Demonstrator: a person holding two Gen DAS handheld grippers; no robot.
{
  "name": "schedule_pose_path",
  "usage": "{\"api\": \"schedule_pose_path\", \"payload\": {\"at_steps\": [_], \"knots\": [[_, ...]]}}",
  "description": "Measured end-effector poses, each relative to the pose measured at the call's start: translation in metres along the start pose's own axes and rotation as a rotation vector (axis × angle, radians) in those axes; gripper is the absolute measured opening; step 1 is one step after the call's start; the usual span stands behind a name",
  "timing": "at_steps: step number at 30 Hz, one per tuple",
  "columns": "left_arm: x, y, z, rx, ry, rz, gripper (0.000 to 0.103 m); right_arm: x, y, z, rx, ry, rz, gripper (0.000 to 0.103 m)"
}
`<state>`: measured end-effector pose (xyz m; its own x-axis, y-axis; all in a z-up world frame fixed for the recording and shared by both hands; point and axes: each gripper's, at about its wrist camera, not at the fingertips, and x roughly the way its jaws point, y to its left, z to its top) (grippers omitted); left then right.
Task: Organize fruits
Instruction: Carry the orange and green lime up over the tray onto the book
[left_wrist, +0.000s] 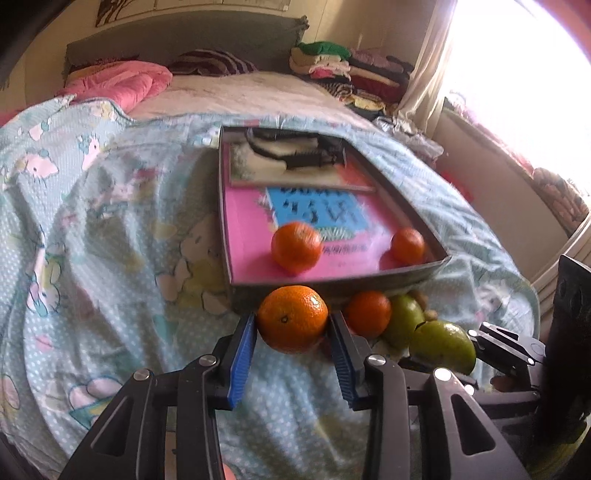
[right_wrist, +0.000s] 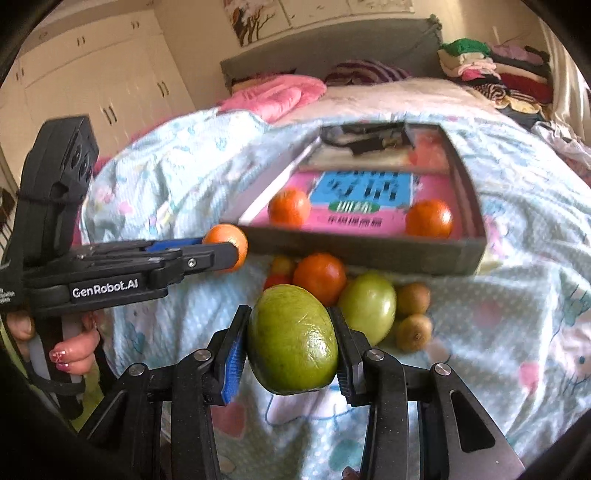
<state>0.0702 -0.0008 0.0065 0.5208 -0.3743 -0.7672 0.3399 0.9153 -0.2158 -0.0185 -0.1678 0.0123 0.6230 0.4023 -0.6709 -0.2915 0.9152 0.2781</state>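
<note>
On a pale blue cartoon-print bedspread (left_wrist: 110, 206), left gripper (left_wrist: 291, 325) clamps a round orange mandarin (left_wrist: 291, 317); right gripper (right_wrist: 291, 343), below "GenRobot.AI" lettering at ten o'clock, clamps an oval green fruit (right_wrist: 291, 339).

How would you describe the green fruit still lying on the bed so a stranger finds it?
Start at the shallow dark tray on the pale blue bedspread. Below its near wall lies a fruit pile. The round smooth green fruit is the only green one, largest there.

A: The orange (left_wrist: 292, 318) has a pebbled, slightly glossy peel; the green fruit (right_wrist: 292, 339) looks smooth and waxy, with faint scuffs.

B: And the tray (left_wrist: 430, 268)?

A: Matt grey card, it seems, lined with glossy pink printed paper. The bedspread (left_wrist: 110, 229) is soft, crinkled printed cloth. Ridged blue pads (left_wrist: 242, 363) sit on matt black plastic.
</note>
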Motion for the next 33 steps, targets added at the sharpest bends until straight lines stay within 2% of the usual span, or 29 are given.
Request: {"api": "schedule_pose_path", "payload": {"at_steps": [6,15,21,33], "knots": [[-0.001,-0.009,0.02,0.031,-0.036,0.049,0.04,-0.004,-0.014,0.024,0.012,-0.041,-0.044,0.042],[0.018,-0.007,0.038,0.03,-0.008,0.098,0.04,0.015,-0.026,0.044,0.004,-0.038,-0.074,0.043],[0.029,0.0,0.04,0.014,0.022,0.135,0.04,0.026,-0.03,0.046,0.011,-0.021,-0.081,0.043],[0.043,-0.003,0.037,0.027,0.041,0.136,0.04,0.043,-0.028,0.062,-0.009,-0.02,-0.086,0.042]]}}
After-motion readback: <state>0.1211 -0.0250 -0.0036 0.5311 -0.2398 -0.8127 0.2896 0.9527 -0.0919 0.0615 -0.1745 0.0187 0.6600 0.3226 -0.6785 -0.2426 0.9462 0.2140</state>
